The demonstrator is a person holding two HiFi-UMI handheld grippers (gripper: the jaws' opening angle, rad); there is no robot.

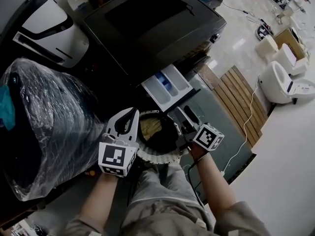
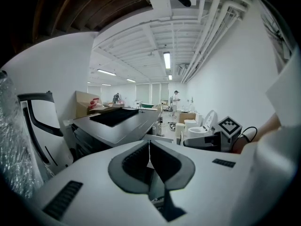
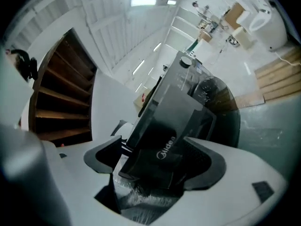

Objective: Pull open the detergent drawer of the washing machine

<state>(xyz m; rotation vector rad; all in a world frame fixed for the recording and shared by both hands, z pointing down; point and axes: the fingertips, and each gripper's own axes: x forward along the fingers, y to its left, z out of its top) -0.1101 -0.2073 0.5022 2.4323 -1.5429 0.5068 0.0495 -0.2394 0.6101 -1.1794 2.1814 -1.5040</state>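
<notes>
The black washing machine [image 1: 152,23] stands ahead of me, seen from above. Its detergent drawer [image 1: 166,86], a white tray with a blue compartment, sticks well out of the front. My right gripper [image 1: 184,124] is shut on the drawer's dark front panel [image 3: 164,140], which carries a brand logo and fills the gap between the jaws of the right gripper [image 3: 160,157]. My left gripper [image 1: 132,116] hovers left of the drawer over the round door opening [image 1: 157,141]. In the left gripper view, the left gripper [image 2: 149,157] has its pads pressed together with nothing between them.
A large dark object wrapped in clear plastic [image 1: 44,127] crowds the left side. A white appliance [image 1: 49,28] sits behind it. Right of the machine are wooden slats [image 1: 241,100], a white cable [image 1: 246,127] and white toilets [image 1: 280,80].
</notes>
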